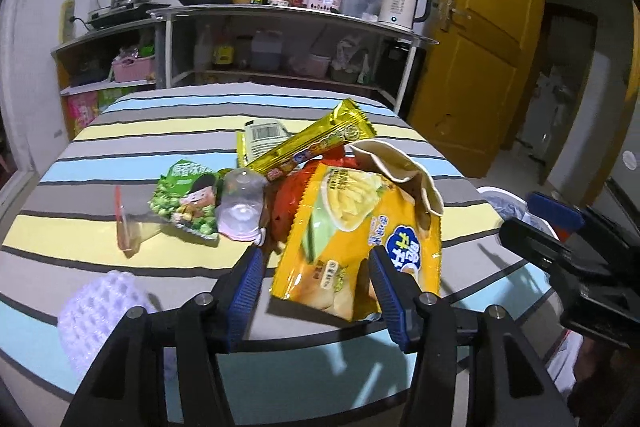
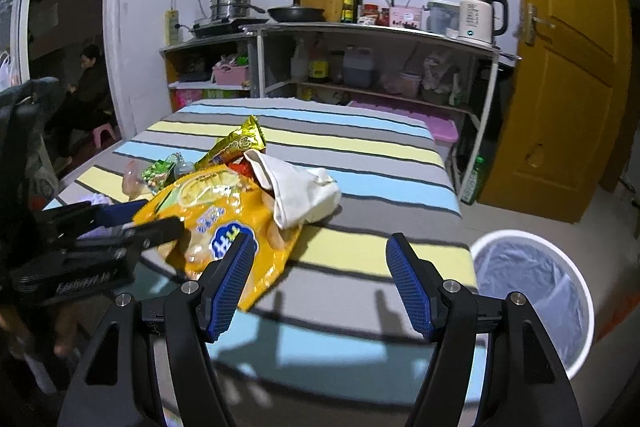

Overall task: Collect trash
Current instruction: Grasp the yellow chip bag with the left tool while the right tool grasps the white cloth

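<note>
Trash pile (image 1: 304,187) on striped bed (image 1: 100,239); left tongs (image 1: 316,275) and right tongs (image 2: 322,259) gaping, angled downward.

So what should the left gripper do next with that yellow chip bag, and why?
Probably ease forward and close. The left gripper is open, its fingers straddling the near edge of the yellow chip bag without visibly pinching it, and the lined trash bin waits beside the bed.
</note>
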Motion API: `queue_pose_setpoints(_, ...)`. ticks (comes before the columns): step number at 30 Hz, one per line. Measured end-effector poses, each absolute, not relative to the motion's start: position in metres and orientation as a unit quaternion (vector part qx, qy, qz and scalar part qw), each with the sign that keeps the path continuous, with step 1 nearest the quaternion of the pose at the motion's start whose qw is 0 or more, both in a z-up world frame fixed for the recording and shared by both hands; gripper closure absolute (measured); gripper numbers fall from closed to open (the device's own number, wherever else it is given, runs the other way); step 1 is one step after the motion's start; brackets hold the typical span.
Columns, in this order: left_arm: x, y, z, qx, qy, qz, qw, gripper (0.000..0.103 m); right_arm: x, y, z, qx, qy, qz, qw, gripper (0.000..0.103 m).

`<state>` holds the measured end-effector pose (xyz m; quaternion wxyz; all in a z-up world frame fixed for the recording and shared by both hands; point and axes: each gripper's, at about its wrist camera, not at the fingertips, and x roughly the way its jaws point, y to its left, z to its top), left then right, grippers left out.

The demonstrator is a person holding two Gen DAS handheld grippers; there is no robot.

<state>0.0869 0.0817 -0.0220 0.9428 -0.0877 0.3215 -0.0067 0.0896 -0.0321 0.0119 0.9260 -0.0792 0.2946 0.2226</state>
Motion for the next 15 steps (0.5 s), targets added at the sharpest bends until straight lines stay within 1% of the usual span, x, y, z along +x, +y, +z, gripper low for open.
queue_pose_setpoints(1,0.088,0.081,-0.022,-0.087,0.321,-0.009,0.943,0.054,0.094,-0.029,0.011,-0.082,0.297,0.223,0.925,0.034)
queue_pose_setpoints(3,0.089,0.081,-0.022,-0.086,0.323,-0.013,0.942,0.066,0.106,-0.022,0.008,-0.080,0.307,0.229,0.920,0.035)
queue_pose_setpoints(4,0.090,0.081,-0.023,-0.087,0.323,-0.014,0.942,0.067,0.112,-0.020,0.006,-0.080,0.313,0.229,0.918,0.037)
queue_pose_setpoints(6,0.091,0.081,-0.022,-0.088,0.324,-0.017,0.942,0.076,0.124,-0.015,0.002,-0.078,0.327,0.234,0.912,0.049)
queue_pose_setpoints(8,0.091,0.082,-0.022,-0.090,0.323,-0.020,0.942,0.079,0.133,-0.009,-0.001,-0.080,0.335,0.238,0.908,0.054)
queue_pose_setpoints(9,0.091,0.082,-0.022,-0.091,0.323,-0.022,0.942,0.082,0.136,-0.008,-0.003,-0.080,0.339,0.242,0.906,0.060)
queue_pose_setpoints(11,0.091,0.083,-0.021,-0.091,0.321,-0.025,0.942,0.083,0.143,-0.004,-0.006,-0.082,0.346,0.249,0.901,0.065)
queue_pose_setpoints(15,0.090,0.085,-0.021,-0.095,0.320,-0.028,0.942,0.087,0.156,-0.001,-0.009,-0.079,0.362,0.254,0.893,0.085)
